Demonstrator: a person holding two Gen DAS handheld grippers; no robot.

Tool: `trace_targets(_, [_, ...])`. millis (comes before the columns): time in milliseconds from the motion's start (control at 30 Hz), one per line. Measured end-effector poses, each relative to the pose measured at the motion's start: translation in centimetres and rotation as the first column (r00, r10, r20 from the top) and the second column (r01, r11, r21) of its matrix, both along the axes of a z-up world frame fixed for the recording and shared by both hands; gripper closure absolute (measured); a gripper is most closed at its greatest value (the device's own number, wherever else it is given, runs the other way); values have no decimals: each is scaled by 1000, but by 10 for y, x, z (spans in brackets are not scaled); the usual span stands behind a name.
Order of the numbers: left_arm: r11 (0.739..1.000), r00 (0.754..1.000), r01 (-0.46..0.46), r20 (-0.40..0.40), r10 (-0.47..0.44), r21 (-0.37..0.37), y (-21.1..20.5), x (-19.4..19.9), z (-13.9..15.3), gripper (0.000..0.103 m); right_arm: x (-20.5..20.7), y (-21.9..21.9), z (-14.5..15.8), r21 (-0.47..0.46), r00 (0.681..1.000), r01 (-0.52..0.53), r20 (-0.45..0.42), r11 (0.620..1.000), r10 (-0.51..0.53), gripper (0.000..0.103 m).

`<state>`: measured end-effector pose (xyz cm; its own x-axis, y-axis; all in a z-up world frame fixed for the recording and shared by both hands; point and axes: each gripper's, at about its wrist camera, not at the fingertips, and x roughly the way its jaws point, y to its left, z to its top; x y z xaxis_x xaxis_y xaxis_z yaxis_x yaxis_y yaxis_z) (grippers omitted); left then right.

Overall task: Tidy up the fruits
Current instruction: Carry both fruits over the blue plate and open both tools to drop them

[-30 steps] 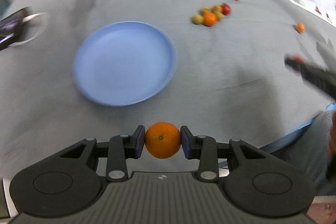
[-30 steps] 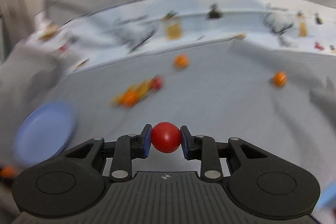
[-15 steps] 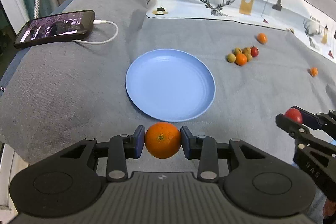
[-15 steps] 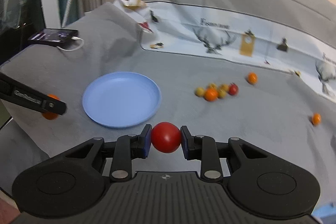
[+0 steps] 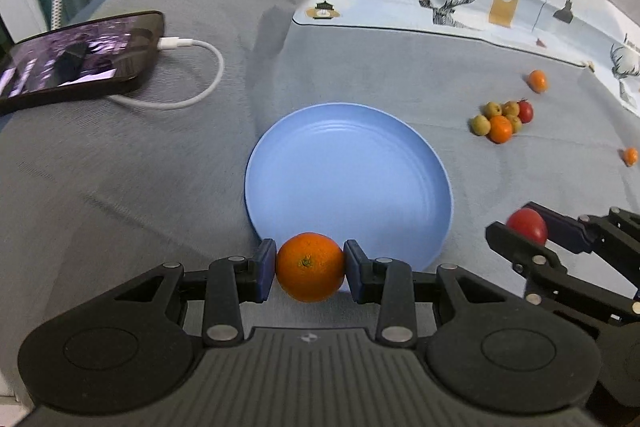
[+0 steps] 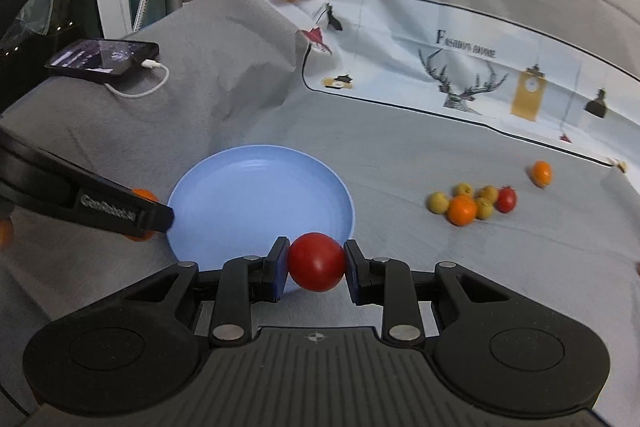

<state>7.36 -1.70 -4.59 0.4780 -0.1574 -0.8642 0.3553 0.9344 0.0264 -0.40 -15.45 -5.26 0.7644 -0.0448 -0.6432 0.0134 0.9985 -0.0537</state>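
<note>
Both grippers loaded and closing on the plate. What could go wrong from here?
1. The left gripper with the orange and the right gripper with the tomato approach the plate from adjacent sides; they may collide over it.
2. The plate looks shallow and both fruits are round, so one dropped from a height may roll off onto the cloth.
3. The second fruit could knock the first out.

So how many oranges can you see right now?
4: one orange in the left gripper, one in the fruit cluster, two loose ones beyond it. Others may be hidden.
</note>
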Motion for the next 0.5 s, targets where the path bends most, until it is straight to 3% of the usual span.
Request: trace_targets(500, [999, 999, -17, -35, 19, 51, -14, 45, -33, 63, 57, 1, -30, 1, 996, -64, -55, 998, 64, 73])
